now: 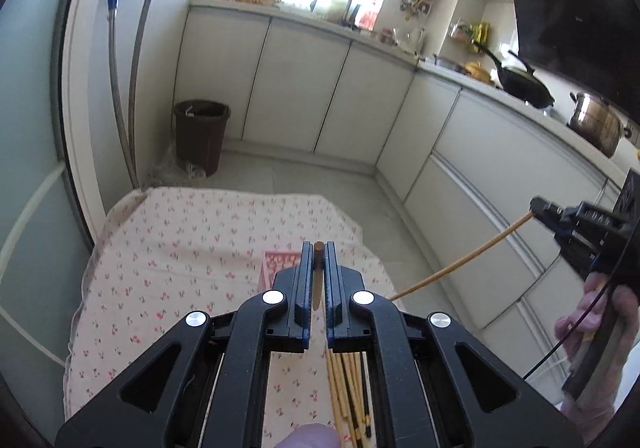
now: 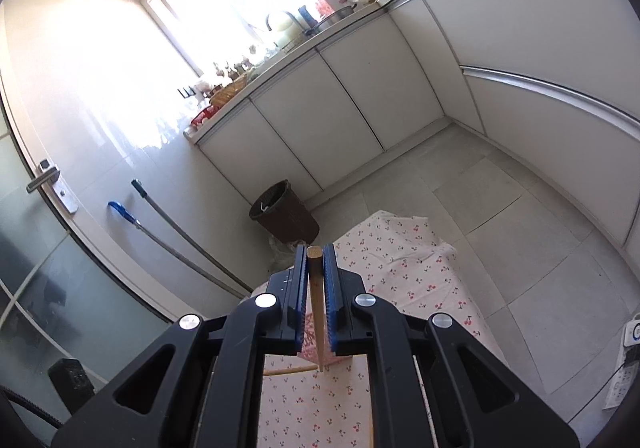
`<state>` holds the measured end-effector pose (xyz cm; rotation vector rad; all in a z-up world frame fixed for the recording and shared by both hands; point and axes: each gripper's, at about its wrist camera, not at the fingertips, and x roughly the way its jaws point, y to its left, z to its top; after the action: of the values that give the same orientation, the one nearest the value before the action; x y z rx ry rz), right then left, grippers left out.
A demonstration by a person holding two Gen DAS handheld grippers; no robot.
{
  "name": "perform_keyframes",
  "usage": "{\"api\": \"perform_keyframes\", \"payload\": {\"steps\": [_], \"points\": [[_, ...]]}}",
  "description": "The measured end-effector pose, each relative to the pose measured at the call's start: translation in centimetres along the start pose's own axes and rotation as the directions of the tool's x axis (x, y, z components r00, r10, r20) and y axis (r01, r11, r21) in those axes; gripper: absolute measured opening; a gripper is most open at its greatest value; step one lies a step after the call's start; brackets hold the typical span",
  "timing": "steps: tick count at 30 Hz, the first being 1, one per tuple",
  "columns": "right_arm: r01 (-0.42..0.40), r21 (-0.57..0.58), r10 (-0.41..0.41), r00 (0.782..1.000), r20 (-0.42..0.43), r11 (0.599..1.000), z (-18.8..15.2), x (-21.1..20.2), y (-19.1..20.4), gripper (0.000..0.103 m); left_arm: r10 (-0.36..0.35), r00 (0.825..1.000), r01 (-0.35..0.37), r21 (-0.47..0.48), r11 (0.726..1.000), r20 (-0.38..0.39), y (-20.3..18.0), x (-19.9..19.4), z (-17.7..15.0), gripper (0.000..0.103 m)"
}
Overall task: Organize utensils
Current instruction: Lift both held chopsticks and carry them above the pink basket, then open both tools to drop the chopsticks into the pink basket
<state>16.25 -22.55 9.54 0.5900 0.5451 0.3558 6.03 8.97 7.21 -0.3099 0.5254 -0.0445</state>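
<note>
- Left wrist view: left gripper point(image 1: 319, 248) clamped on a wooden chopstick point(image 1: 318, 280), blunt end poking out at 12 o'clock between the blue pads point(image 1: 306, 276).
- Below, at 6 o'clock: loose bundle of chopsticks point(image 1: 350, 396) lying on the cherry-print cloth point(image 1: 180, 248).
- Just beyond the fingertips, on the cloth: pink patterned box point(image 1: 280, 264), partly hidden behind the gripper.
- At 3 o'clock: right gripper point(image 1: 536, 208) held in a gloved hand point(image 1: 596, 324), pinching a second chopstick point(image 1: 460, 258) that slants down toward 7 o'clock.
- At 10 o'clock: brown waste bin point(image 1: 202, 136) on the floor, near the cloth's far edge.
- Right wrist view: right gripper point(image 2: 316, 250) clenched on its chopstick point(image 2: 317, 308), running from 12 o'clock straight down between the pads.
- Tip over the pink box point(image 2: 316, 348); another chopstick end point(image 2: 288, 370) lying just left of it, at 8 o'clock.
- Waste bin point(image 2: 284, 212) at 11 o'clock of the fingertips.
</note>
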Motion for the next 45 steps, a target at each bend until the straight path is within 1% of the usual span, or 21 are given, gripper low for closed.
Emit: {"api": "perform_keyframes", "payload": {"steps": [2,6,9,14,18,19,20,22,24,26,27,28,29,31,33,37,40,41,42,43,45], "points": [[-0.013,0.033,0.012,1.0,0.02,0.999,0.8,0.5,-0.3,0.008,0.015,0.998,-0.014,-0.013,1.0,0.053,-0.2,-0.2,2.2,0.004],[-0.017,0.065,0.015,0.999,0.028,0.998,1.1,2.3,-0.6,0.008,0.045,0.996,-0.041,-0.048,0.998,0.072,-0.1,2.2,5.0,0.004],[-0.019,0.062,0.017,1.0,0.02,0.998,1.1,3.8,-0.4,0.008,0.071,0.995,-0.066,-0.055,0.996,0.077,0.0,3.7,5.7,0.004],[-0.025,0.061,0.025,1.0,0.001,0.998,0.7,6.2,0.2,0.008,0.079,0.994,-0.073,-0.079,0.994,0.071,0.8,5.9,6.0,0.004],[-0.018,0.041,0.018,1.0,-0.005,0.999,0.1,7.8,1.1,0.008,0.11,0.987,-0.102,-0.072,0.992,0.118,1.3,6.9,6.0,0.006],[-0.018,0.037,0.018,1.0,-0.006,0.999,0.0,8.1,1.4,0.009,0.102,0.987,-0.094,-0.071,0.993,0.12,1.7,7.7,5.8,0.006],[-0.018,0.031,0.018,1.0,-0.006,0.999,-0.3,8.2,1.5,0.009,0.086,0.99,-0.078,-0.077,0.994,0.112,2.1,8.5,5.4,0.008],[-0.014,0.012,0.014,1.0,-0.013,1.0,-0.6,8.7,2.1,0.009,0.084,0.995,-0.079,-0.1,0.992,0.044,3.4,9.9,4.8,0.011],[-0.008,-0.008,0.008,1.0,-0.015,1.0,-0.8,9.1,2.7,0.01,0.097,0.994,-0.091,-0.134,0.987,0.044,4.5,9.5,4.7,0.019],[0.001,-0.029,-0.002,1.0,-0.013,1.0,-1.1,9.5,3.2,0.011,0.121,0.99,-0.107,-0.175,0.979,0.077,5.5,7.8,4.8,0.036],[0.004,-0.039,-0.004,1.0,-0.014,0.999,-1.3,9.7,3.5,0.011,0.133,0.987,-0.112,-0.206,0.972,0.093,5.9,6.8,4.7,0.041],[0.005,-0.044,-0.005,1.0,-0.016,0.999,-1.3,9.9,3.6,0.011,0.148,0.983,-0.117,-0.25,0.961,0.111,6.6,5.5,4.3,0.053],[0.004,-0.047,-0.005,1.0,-0.018,0.999,-1.4,10.2,3.7,0.011,0.159,0.98,-0.118,-0.289,0.95,0.122,7.2,4.5,4.0,0.06],[0.001,-0.05,-0.002,1.0,-0.023,0.999,-1.6,10.7,4.0,0.011,0.172,0.978,-0.121,-0.344,0.931,0.121,8.1,3.0,3.6,0.062],[-0.001,-0.048,0.0,1.0,-0.02,0.999,-1.8,11.2,4.3,0.011,0.159,0.98,-0.11,-0.346,0.932,0.117,8.4,2.3,3.8,0.062],[0.004,-0.048,-0.005,1.0,-0.008,0.999,-2.5,12.4,4.7,0.011,0.187,0.97,-0.13,-0.315,0.94,0.155,8.3,0.9,4.5,0.062],[0.001,-0.053,-0.002,1.0,-0.024,0.999,-3.4,14.1,5.0,0.012,0.18,0.975,-0.134,-0.299,0.945,0.132,8.4,1.4,4.3,0.062],[0.012,-0.057,-0.015,0.999,-0.045,0.998,-3.9,15.0,5.0,0.014,0.175,0.978,-0.135,-0.295,0.946,0.114,8.5,1.8,4.2,0.062],[0.026,-0.057,-0.03,0.997,-0.067,0.998,-4.5,15.8,4.9,0.033,0.175,0.98,-0.14,-0.29,0.947,0.098,8.5,2.2,4.1,0.062],[0.035,-0.053,-0.039,0.996,-0.077,0.998,-5.0,16.3,4.7,0.05,0.176,0.981,-0.145,-0.285,0.947,0.085,8.5,2.5,4.0,0.063],[0.04,-0.07,-0.047,0.994,-0.102,0.997,-5.7,16.8,4.9,0.051,0.173,0.983,-0.149,-0.28,0.948,0.062,8.6,3.0,3.7,0.066]]}}
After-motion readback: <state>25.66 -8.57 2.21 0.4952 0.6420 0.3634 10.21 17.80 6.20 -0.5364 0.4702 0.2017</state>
